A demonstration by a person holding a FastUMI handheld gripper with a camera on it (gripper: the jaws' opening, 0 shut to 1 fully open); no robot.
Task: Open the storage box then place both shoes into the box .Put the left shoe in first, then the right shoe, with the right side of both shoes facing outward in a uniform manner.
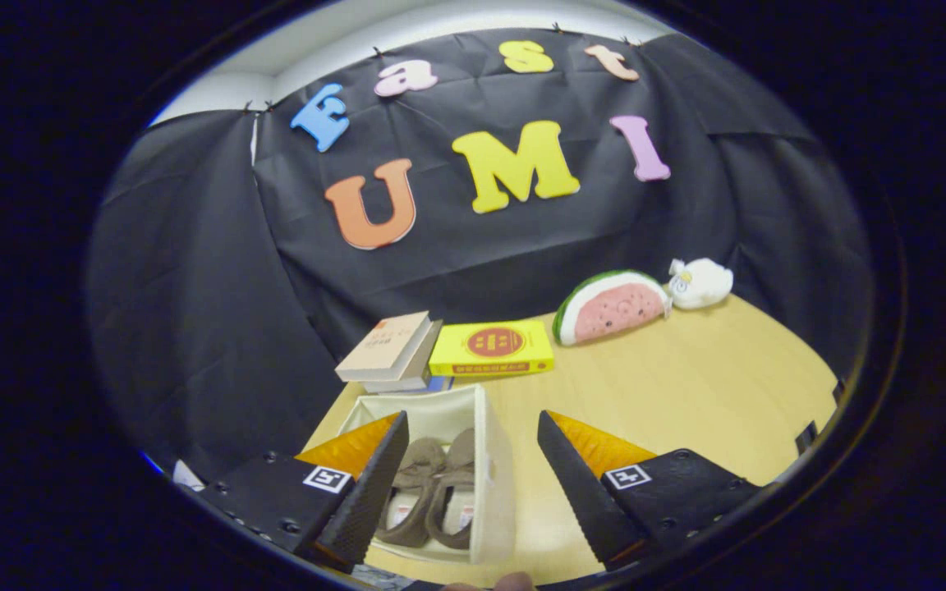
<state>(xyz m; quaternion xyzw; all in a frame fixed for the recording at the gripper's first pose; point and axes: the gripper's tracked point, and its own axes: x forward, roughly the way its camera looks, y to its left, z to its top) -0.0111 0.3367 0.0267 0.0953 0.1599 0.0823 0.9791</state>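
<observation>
I see two brown shoes (432, 497) side by side in the open white box (496, 484), between my gripper (471, 476) fingers, which are wide apart, holding nothing. Farther off lie tan books (387, 349), a yellow book (491, 348) with writing too small to read, and a watermelon toy (613, 306).

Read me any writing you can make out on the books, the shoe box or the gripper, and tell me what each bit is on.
Yellow book: red round emblem and a red strip of print, too blurred to read.
Tan book: cover print too small to read.
Shoes in the open storage box: insole labels, unreadable.
Gripper, fingers open: square coded markers, no words.
</observation>
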